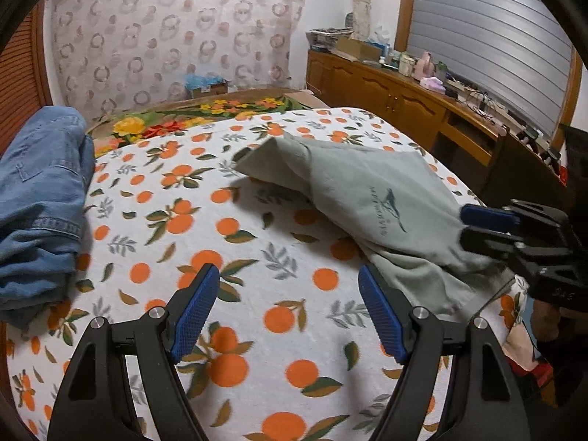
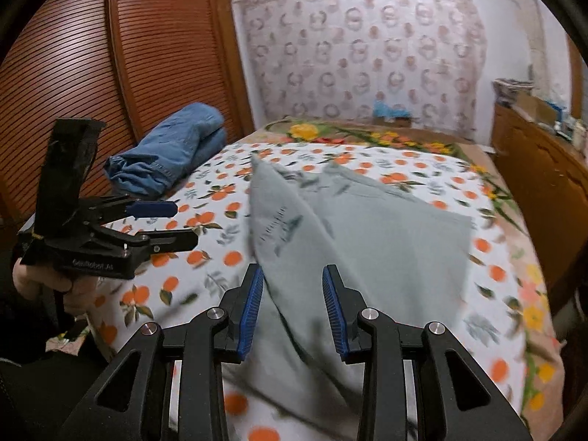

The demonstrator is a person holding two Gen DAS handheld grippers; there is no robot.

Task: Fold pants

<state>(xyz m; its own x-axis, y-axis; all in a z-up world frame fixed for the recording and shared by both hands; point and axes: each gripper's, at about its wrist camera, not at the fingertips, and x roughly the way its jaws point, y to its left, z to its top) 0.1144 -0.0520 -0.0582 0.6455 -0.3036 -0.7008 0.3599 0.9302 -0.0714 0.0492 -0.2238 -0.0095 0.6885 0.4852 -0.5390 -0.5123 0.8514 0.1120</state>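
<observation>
Grey-green pants (image 1: 371, 198) lie rumpled on the orange-print bedspread (image 1: 228, 242); in the right wrist view the pants (image 2: 367, 235) spread ahead with a raised fold. My left gripper (image 1: 288, 286) is open and empty over bare bedspread, just left of the pants' near edge; it also shows in the right wrist view (image 2: 183, 224). My right gripper (image 2: 293, 279) is open, its fingers straddling the pants' near part, nothing pinched; in the left wrist view the right gripper (image 1: 461, 226) sits at the pants' right edge.
Folded blue jeans (image 1: 40, 198) lie at the bed's left side, also seen in the right wrist view (image 2: 172, 147). A wooden sideboard (image 1: 404, 99) with clutter runs along the right. A slatted wooden wardrobe (image 2: 110, 73) stands left.
</observation>
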